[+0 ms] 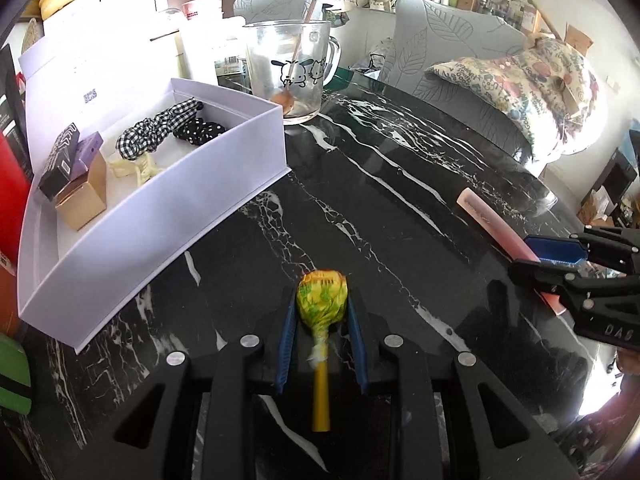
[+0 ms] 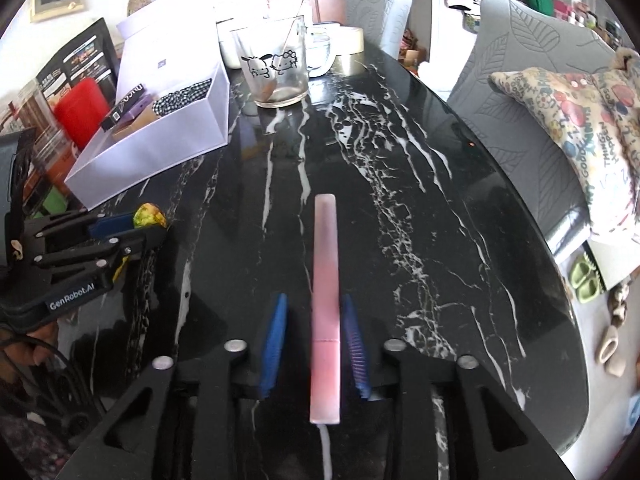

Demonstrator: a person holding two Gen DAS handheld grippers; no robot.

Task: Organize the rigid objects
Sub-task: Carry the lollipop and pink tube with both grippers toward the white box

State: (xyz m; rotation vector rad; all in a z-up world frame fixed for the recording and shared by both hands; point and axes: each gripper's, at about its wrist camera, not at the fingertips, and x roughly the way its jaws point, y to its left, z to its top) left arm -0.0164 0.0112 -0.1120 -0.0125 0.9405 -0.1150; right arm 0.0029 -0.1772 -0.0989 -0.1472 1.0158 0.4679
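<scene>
Left tool pinching lollipop; right tool spread around pink stick; scrunchies in white box.

Bare marble table stretches toward the mug.

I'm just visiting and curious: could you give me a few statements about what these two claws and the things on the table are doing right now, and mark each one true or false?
1. The left claw has a yellow-wrapped lollipop between its blue pads. True.
2. The pink stick lies between the right claw pads, with a gap showing on its left side. True.
3. The white box holds nothing. False: it holds checked and dotted hair ties, a pale hair clip and small cartons.
4. The glass mug with cartoon prints lies tipped on its side. False: it stands upright beyond the box, a stick leaning inside.
5. The table is pale wood. False: it is black marble with white veins.
</scene>
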